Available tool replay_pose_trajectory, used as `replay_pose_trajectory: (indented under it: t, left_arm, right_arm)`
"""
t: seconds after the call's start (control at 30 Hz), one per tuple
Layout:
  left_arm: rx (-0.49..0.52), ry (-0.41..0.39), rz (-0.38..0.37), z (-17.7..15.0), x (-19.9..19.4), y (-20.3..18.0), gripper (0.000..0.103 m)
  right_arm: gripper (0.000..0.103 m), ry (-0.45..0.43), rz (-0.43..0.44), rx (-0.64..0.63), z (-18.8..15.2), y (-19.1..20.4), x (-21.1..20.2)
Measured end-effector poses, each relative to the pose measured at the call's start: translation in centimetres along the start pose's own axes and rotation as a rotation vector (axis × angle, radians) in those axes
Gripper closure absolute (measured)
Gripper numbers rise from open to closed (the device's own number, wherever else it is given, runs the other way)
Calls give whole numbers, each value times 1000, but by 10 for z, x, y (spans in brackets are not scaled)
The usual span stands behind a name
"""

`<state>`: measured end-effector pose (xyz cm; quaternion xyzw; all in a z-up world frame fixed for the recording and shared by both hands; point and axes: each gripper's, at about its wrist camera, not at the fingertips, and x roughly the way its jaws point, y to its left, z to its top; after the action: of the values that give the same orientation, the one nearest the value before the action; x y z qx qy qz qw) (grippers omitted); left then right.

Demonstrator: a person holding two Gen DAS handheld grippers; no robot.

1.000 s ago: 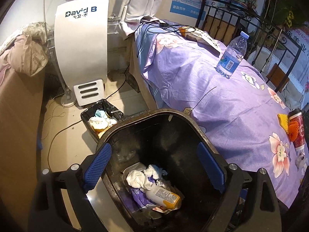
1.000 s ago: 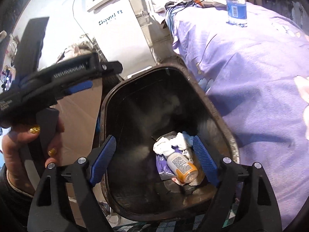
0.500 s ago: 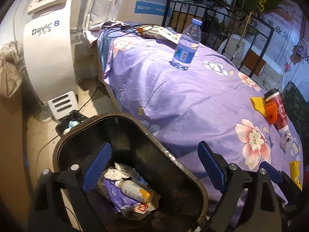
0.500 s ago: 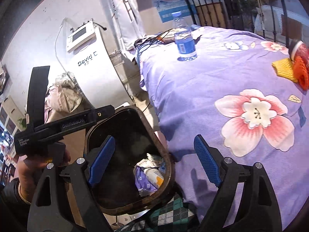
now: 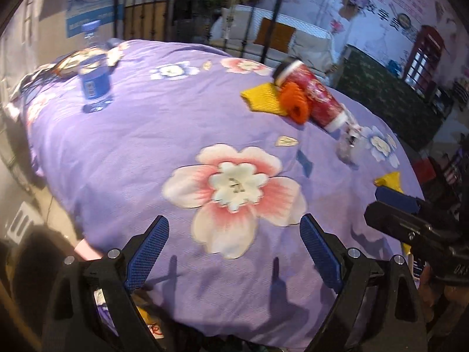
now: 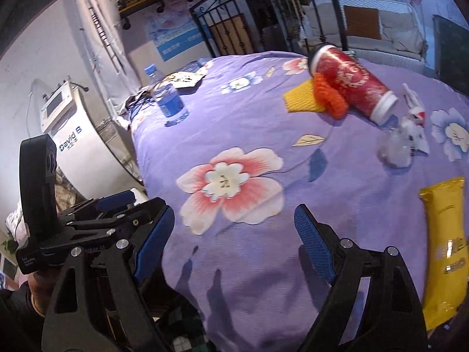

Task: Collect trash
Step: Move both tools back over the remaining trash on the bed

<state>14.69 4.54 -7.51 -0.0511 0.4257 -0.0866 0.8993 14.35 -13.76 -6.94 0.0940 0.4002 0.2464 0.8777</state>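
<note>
Both grippers hover over a table with a purple flowered cloth (image 5: 146, 146). My left gripper (image 5: 234, 252) is open and empty above its near edge. My right gripper (image 6: 234, 243) is open and empty too. On the cloth lie a red cup (image 6: 351, 85) on its side, orange netting (image 6: 331, 96), a yellow foam net (image 6: 302, 99), a crumpled white wrapper with a clear plastic piece (image 6: 404, 138), and a yellow packet (image 6: 445, 249) at the right. A water bottle (image 6: 167, 99) stands at the far left. The trash bin shows only as a sliver (image 5: 140, 316) under the left gripper.
A white "David B" machine (image 6: 76, 146) stands left of the table. A black metal railing (image 6: 263, 23) and a sofa are behind it. The left gripper's body (image 6: 73, 223) sits close beside the right one. Papers and cables (image 6: 181, 79) lie at the table's far end.
Both grippers have swung up and to the right, away from the black trash bin and over the purple table. The bin has nearly left both views. Both stay open.
</note>
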Motion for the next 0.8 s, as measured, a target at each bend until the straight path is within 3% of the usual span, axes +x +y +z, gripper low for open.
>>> replay_pose_trajectory:
  t: [0.13,0.4,0.57,0.7,0.8]
  left_arm:
    - [101,49,-104,24,32,-46,14]
    - [239,75,-171,73,93,-125,16]
    - [304,92,-168,91,135,-164,19]
    - [317,130,-157,97,165,-179,35]
    - [312,152,-178,98,174,-180,57]
  right_arm:
    - [20,-2,-72,38,18,-54,-24]
    - [20,18,-233,105,62,-152,-43]
    - [20,57,-204,158,79,-190,-31]
    - [20,90,-169,196,90,-211,-13]
    - [20,119,-145,243,98,-227,5]
